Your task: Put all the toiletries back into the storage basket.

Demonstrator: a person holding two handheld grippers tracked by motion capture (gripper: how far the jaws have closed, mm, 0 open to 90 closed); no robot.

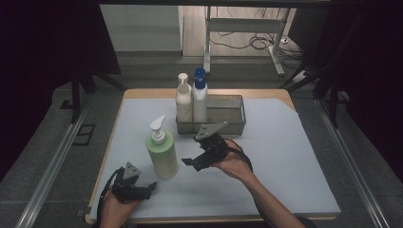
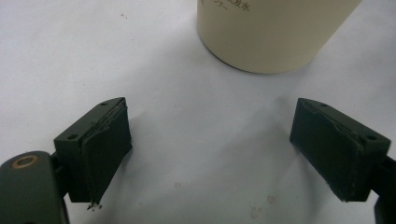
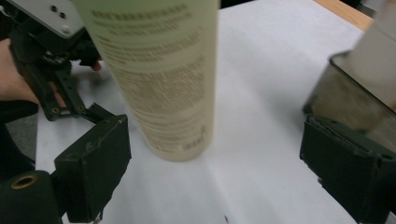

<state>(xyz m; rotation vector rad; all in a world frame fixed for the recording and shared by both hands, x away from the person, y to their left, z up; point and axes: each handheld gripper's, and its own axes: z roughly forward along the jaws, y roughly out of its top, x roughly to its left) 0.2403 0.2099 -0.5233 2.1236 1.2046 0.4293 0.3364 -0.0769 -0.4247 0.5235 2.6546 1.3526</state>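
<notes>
left claw (image 1: 142, 191): ours, jaws apart, empty, parked by green bottle (image 1: 161, 153)
right claw (image 1: 196, 160): jaws apart, nothing gripped, we face the bottle
bin (image 1: 235, 124): likely bottle's destination

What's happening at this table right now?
A person holds a gripper in each hand over a white-covered table. The right gripper, jaws open, is beside a pale green pump bottle standing upright on the table, not gripping it. The left gripper rests open near the front edge. A cream pump bottle and a white blue-capped bottle stand in a clear rectangular bin.
</notes>
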